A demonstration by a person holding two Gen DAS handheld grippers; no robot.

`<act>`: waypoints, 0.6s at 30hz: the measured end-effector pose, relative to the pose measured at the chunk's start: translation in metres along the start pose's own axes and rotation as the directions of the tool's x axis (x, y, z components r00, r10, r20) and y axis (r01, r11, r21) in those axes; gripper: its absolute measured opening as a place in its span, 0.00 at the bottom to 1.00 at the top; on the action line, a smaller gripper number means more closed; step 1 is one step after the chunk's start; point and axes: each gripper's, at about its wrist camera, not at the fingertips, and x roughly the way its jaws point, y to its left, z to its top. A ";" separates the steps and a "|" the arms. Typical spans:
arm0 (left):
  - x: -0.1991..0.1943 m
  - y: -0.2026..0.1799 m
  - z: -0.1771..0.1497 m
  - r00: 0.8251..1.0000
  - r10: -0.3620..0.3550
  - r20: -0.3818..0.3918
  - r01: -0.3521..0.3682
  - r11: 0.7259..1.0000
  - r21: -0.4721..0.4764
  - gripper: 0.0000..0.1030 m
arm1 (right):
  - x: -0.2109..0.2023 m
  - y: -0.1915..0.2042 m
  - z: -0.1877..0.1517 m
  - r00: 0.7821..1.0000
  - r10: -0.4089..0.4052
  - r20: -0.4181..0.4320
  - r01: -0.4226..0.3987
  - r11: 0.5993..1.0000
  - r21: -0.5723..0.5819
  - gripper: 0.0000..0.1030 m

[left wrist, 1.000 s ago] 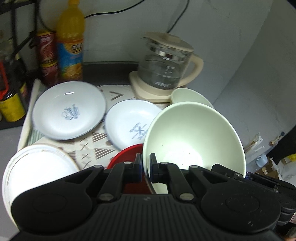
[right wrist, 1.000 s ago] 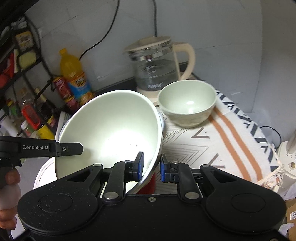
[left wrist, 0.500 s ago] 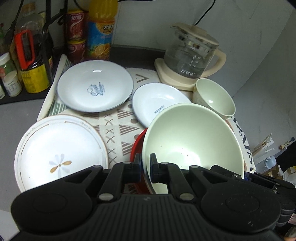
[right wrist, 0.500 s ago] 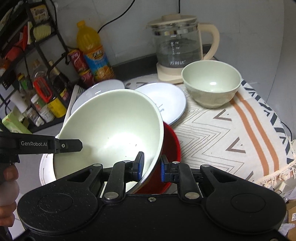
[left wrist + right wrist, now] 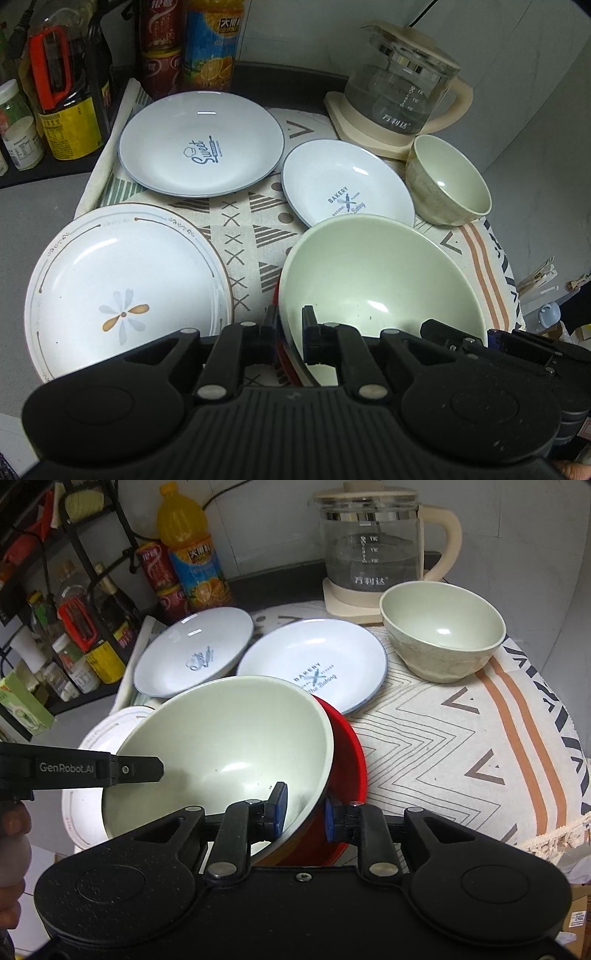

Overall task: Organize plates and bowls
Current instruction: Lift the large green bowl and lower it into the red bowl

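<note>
A large pale green bowl (image 5: 369, 277) (image 5: 221, 738) sits tilted inside a red bowl (image 5: 347, 753), whose rim (image 5: 282, 354) shows as a sliver in the left wrist view. My left gripper (image 5: 290, 325) is shut on the green bowl's near-left rim, with the red rim also between its fingers. My right gripper (image 5: 304, 808) is shut on the bowl's near-right rim, one blue pad inside and one outside. A small green bowl (image 5: 450, 184) (image 5: 443, 635) stands upright at the back right. Three plates lie flat: a "Sweet" plate (image 5: 201, 144), a "Bakery" plate (image 5: 347, 188) and a flower plate (image 5: 122, 288).
A glass kettle (image 5: 402, 92) (image 5: 373, 542) stands behind the small bowl. An orange drink bottle (image 5: 210, 40), cans and jars crowd the back left, beside a black rack. The patterned cloth (image 5: 480, 738) drops off at the right edge. A hand (image 5: 11, 830) holds the left gripper.
Both grippers have come down with the large green bowl, which now rests in the red bowl. The left fingers stand slightly further apart than before.
</note>
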 end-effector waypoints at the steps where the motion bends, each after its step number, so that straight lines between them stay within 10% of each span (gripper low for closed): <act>1: 0.001 0.000 0.001 1.000 0.002 0.004 -0.002 1.000 0.004 0.09 | 0.003 0.000 0.000 1.000 -0.008 -0.007 0.008 1.000 -0.002 0.23; 18: -0.005 -0.004 0.028 0.999 -0.036 0.040 0.035 0.999 0.041 0.26 | 0.012 -0.011 0.007 1.000 -0.014 -0.013 0.014 0.998 0.057 0.27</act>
